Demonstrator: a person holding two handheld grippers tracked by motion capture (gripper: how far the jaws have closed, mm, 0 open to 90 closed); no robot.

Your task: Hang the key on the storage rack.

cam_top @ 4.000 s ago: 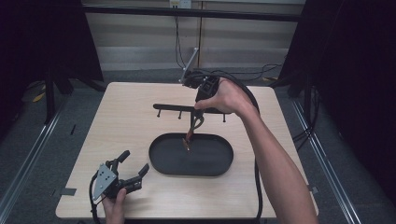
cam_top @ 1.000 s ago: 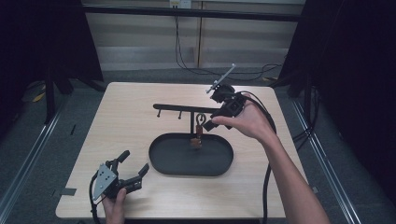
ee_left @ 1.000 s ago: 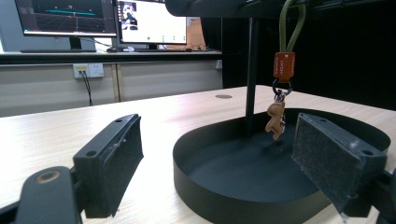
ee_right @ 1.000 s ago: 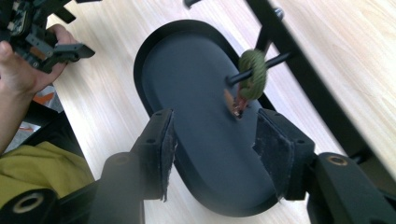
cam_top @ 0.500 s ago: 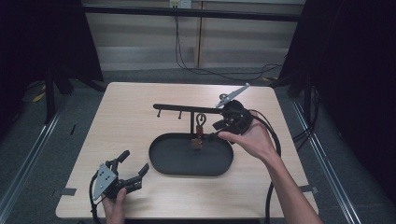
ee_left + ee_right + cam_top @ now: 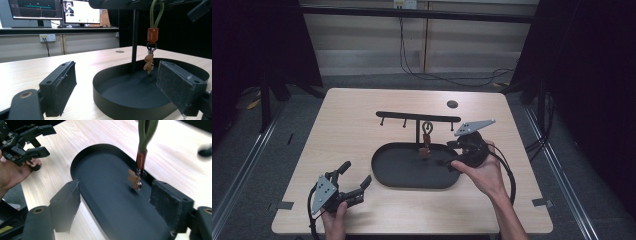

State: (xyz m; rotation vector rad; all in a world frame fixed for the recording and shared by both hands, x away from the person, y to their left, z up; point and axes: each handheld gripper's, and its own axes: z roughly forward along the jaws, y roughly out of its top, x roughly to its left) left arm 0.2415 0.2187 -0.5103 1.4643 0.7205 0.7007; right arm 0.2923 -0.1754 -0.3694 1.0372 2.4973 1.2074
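On the wooden table (image 6: 362,125), both grippers' jaws stand apart, the right gripper (image 6: 451,154) just opened beside the hanging keychain (image 6: 426,142).

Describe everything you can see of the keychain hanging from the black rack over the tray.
The keychain hangs straight down from the rack's crossbar by an olive-green cord loop. Below the loop sits an orange-red tag, then a small metal ring, then a little brown animal-shaped charm. The charm dangles just above the floor of the black oval tray, beside the rack's upright post. Nothing grips it; it hangs free.
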